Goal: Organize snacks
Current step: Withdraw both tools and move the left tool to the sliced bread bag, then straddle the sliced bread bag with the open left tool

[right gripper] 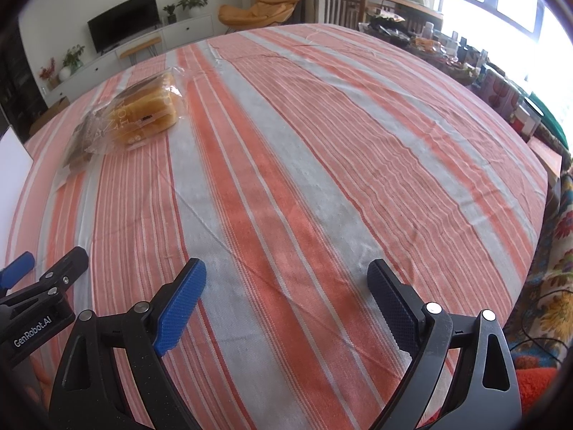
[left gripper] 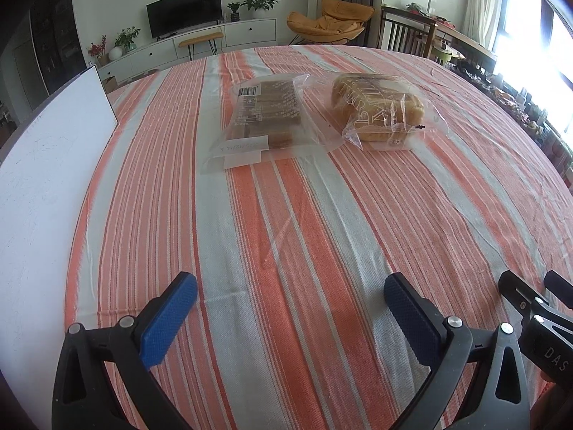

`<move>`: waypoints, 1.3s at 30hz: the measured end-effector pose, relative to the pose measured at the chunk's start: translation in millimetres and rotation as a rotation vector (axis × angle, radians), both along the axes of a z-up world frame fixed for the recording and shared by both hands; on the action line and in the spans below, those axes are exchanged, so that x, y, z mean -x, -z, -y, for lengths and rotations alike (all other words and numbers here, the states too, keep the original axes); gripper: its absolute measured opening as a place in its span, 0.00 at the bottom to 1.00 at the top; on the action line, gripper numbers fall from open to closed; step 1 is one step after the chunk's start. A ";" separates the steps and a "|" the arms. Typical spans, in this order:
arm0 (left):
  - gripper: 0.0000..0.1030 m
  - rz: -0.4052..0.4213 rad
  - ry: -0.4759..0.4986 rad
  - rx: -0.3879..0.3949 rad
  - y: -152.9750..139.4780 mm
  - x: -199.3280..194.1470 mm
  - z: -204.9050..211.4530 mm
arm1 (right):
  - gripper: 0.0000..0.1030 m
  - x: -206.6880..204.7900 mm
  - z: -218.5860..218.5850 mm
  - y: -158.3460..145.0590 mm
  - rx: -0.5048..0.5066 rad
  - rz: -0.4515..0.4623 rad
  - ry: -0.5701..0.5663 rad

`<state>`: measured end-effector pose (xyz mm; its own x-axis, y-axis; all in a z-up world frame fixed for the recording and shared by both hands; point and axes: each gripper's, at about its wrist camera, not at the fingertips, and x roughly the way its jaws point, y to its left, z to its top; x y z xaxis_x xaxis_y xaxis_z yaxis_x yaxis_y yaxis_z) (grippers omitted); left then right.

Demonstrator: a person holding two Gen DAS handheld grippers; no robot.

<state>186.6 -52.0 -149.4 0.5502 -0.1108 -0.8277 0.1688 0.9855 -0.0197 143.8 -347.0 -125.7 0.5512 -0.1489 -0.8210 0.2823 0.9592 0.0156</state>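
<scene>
In the left wrist view, two snack packs are lying side by side on a table covered with an orange and grey striped cloth (left gripper: 286, 236). The flat pack (left gripper: 263, 118) is sitting on the left: a clear bag of dark brown slices, lying flat, with a printed label and barcode on its top face and a white strip with writing at its near end. Just beside it on the right, the bread bag (left gripper: 379, 107) is showing a thick golden loaf under crinkled clear wrap with large pale lettering. The edges of the two wrappers are lying very close; whether they touch cannot be told. A white board (left gripper: 53, 165) is lying along the left edge of the table. The left gripper (left gripper: 290, 304) is hovering over bare cloth well short of the packs, its blue-padded jaws standing wide apart with nothing between them.

In the right wrist view, the bread bag (right gripper: 150, 111) is sitting far off at the upper left, with the flat pack (right gripper: 77, 143) partly hidden behind it. The right gripper (right gripper: 286, 285) is also hanging over bare cloth, jaws spread wide and holding nothing.
</scene>
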 end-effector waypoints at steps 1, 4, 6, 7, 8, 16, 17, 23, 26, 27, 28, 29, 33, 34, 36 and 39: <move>1.00 -0.024 0.009 0.021 -2.3 -3.0 -4.4 | 0.91 0.0 0.0 0.0 0.000 0.000 0.000; 1.00 -0.082 -0.080 0.208 -15.6 -21.0 -29.7 | 0.92 0.0 -0.3 0.1 0.000 0.001 0.002; 1.00 -0.077 -0.163 0.324 -27.2 -39.2 -48.0 | 0.93 -0.4 -1.1 0.5 0.001 0.000 0.001; 1.00 -0.071 -0.197 0.362 -32.7 -50.1 -54.2 | 0.93 -0.1 -0.9 0.3 0.002 0.000 0.000; 1.00 -0.069 -0.218 0.386 -37.0 -63.3 -57.9 | 0.93 0.0 -1.5 0.0 0.002 0.000 0.000; 0.99 -0.186 -0.079 0.141 -24.4 -167.7 -20.1 | 0.94 0.3 -2.6 -0.2 0.002 -0.003 -0.005; 0.99 -0.180 -0.085 0.090 -20.5 -174.4 -16.6 | 0.94 0.4 -2.6 -0.2 0.002 -0.002 -0.005; 0.54 -0.084 -0.036 0.034 -13.4 -172.2 -10.0 | 0.95 0.2 -2.7 -0.1 0.003 -0.003 -0.004; 0.51 -0.064 -0.031 0.016 -16.1 -152.9 -9.6 | 0.95 -0.7 -5.2 -0.1 0.004 0.001 -0.001; 0.51 -0.065 -0.044 0.027 -16.5 -141.8 -14.4 | 0.95 -0.8 -5.6 0.0 0.005 0.002 0.001; 0.51 -0.069 -0.063 0.043 -16.4 -130.4 -17.8 | 0.95 -1.0 -6.1 -0.1 0.005 0.003 0.003; 0.51 -0.072 -0.082 0.057 -16.7 -118.2 -21.2 | 0.95 -1.2 -6.6 -0.1 0.005 0.003 0.003; 0.51 -0.068 -0.129 0.101 -16.9 -59.2 -36.1 | 0.95 -1.1 -7.1 -0.4 0.005 0.003 0.001; 0.52 -0.060 -0.134 0.103 -17.2 -44.4 -38.4 | 0.95 -1.3 -6.7 -0.5 0.005 0.002 0.000; 0.60 -0.053 -0.134 0.095 -15.9 -20.9 -40.8 | 0.95 -1.0 -6.8 -0.5 0.004 0.002 -0.003; 0.92 -0.054 -0.105 0.081 -11.3 -8.0 -38.8 | 0.95 -1.0 -7.4 -0.6 0.005 0.002 -0.003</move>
